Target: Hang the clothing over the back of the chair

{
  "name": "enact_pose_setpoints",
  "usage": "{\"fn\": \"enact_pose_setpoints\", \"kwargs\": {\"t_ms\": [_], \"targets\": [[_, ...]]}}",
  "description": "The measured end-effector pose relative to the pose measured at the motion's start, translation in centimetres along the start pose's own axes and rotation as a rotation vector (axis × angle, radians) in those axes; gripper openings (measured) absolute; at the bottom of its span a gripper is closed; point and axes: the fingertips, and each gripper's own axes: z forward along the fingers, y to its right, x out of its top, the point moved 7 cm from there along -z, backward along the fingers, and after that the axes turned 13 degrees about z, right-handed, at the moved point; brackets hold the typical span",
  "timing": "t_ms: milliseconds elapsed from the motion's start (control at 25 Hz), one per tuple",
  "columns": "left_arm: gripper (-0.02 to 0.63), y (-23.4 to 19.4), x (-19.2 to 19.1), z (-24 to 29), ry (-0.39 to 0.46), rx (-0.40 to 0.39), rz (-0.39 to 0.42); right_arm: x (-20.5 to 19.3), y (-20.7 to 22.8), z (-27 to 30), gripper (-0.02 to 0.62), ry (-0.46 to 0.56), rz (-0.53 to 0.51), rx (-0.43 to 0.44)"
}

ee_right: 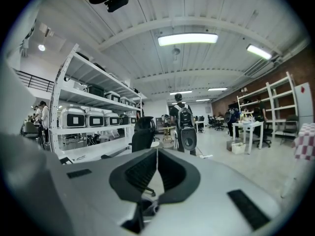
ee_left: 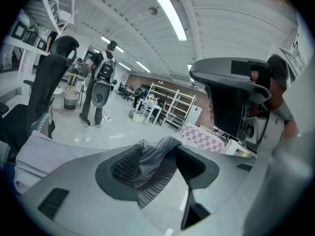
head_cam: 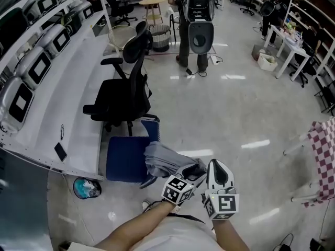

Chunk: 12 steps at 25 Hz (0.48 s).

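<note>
Black office chair (head_cam: 123,90) at white bench (head_cam: 63,109) — phone (head_cam: 60,151) lying on its top. Grey machines (head_cam: 32,67) shelved along the left. Person (head_cam: 191,46) standing far off, wire bin (head_cam: 160,37) beside. White table (head_cam: 293,48), checked cloth (head_cam: 325,156) — right side.

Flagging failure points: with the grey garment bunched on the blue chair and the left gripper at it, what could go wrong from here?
1. A fold of the grey garment lies between the open jaws of the left gripper, draped on one pad; pulling back could snag it and drag it off the blue chair.
2. The garment looks bunched rather than spread, so it may slide to the floor.
3. The right gripper is shut and empty, so cannot catch a slip.
</note>
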Motion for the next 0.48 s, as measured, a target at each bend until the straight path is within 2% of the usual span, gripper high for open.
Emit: {"fn": "enact_pose_setpoints", "kwargs": {"t_ms": [160,320,440,480], "targets": [[0.278,-0.18,-0.42,0.11,-0.04,-0.003,-0.001,-0.05,-0.28,0.28,0.017,-0.002,0.004,0.01],[0.288,0.15,-0.55,0.13,-0.061,-0.004,0.025,-0.05,-0.21,0.33,0.017,-0.006,0.006,0.018],[0.312,0.47,-0.65,0.43,-0.086,-0.036,0.027,-0.04,-0.04,0.27,0.017,-0.008,0.01,0.019],[0.34,0.62,-0.67,0.56,-0.094,-0.055,0.022,-0.01,-0.01,0.28,0.017,-0.008,0.011,0.02]]}}
